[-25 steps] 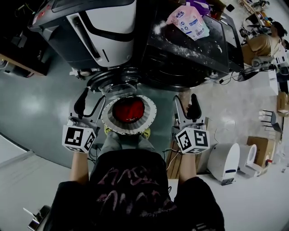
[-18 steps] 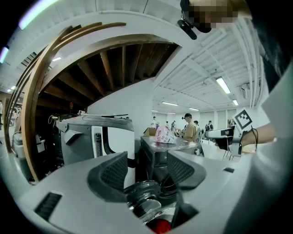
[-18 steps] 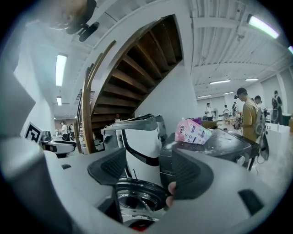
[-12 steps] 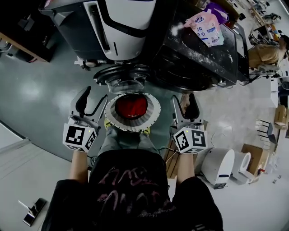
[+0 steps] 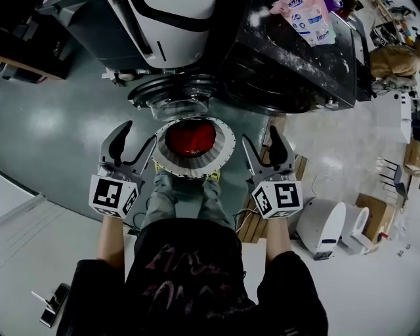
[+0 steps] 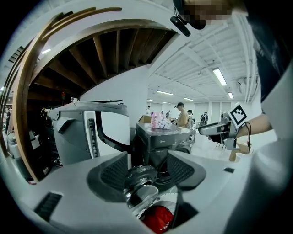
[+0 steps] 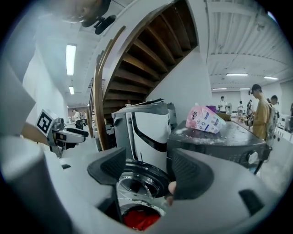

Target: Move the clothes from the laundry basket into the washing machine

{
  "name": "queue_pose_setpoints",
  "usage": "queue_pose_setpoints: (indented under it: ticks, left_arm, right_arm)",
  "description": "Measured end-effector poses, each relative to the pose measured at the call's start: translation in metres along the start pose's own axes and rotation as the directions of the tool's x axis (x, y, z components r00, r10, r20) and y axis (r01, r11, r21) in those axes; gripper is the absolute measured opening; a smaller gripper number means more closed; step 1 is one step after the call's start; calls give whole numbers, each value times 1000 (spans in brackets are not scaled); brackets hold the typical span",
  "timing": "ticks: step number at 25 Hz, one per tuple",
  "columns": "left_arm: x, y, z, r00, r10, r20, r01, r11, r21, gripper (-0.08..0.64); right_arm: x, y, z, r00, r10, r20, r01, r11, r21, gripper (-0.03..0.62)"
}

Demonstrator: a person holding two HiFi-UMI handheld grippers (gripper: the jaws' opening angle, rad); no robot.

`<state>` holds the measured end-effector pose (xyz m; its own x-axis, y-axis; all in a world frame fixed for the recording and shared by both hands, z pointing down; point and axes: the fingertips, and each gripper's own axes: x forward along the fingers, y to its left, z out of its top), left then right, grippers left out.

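A round white laundry basket (image 5: pixel 222 152) stands on the floor by the person's feet, with red clothes (image 5: pixel 191 139) inside. Just beyond it the glass door (image 5: pixel 174 100) of the dark washing machine (image 5: pixel 282 65) hangs open. My left gripper (image 5: pixel 134 147) is held to the basket's left and my right gripper (image 5: pixel 264 149) to its right, both apart from the rim. Both are open with nothing between their pads. The left gripper view shows the red clothes (image 6: pixel 158 218) low between the open left gripper (image 6: pixel 147 170); the right gripper (image 7: pixel 149 171) frames the door (image 7: pixel 137 180) and red clothes (image 7: pixel 137 219).
A white and grey appliance (image 5: pixel 164 29) stands left of the washing machine. A pink detergent bag (image 5: pixel 308 20) lies on the machine's top. To the right are a wooden pallet (image 5: pixel 252 223), a white floor unit (image 5: pixel 323 230) and a person (image 5: pixel 394 62) at a bench.
Both grippers have come down and forward, drawing level with the basket's sides. Their jaws stand as wide as before.
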<state>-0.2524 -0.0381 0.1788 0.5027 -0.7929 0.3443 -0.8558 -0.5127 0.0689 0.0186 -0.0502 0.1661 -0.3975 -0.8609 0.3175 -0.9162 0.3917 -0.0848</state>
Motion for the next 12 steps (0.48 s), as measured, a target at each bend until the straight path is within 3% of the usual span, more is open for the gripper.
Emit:
queue_pose_setpoints:
  ticks: [5,12]
  left_arm:
    - [16,-18,-33,997,-36,-68,38,999,22,273]
    - [27,-30,-93,984,-74,-162,75,997,0,273]
  right_arm:
    - [7,-2,-39,998,22,-58,-21,1000,23,319]
    - [19,8,-97,986,81,-145,-76,996,41,319]
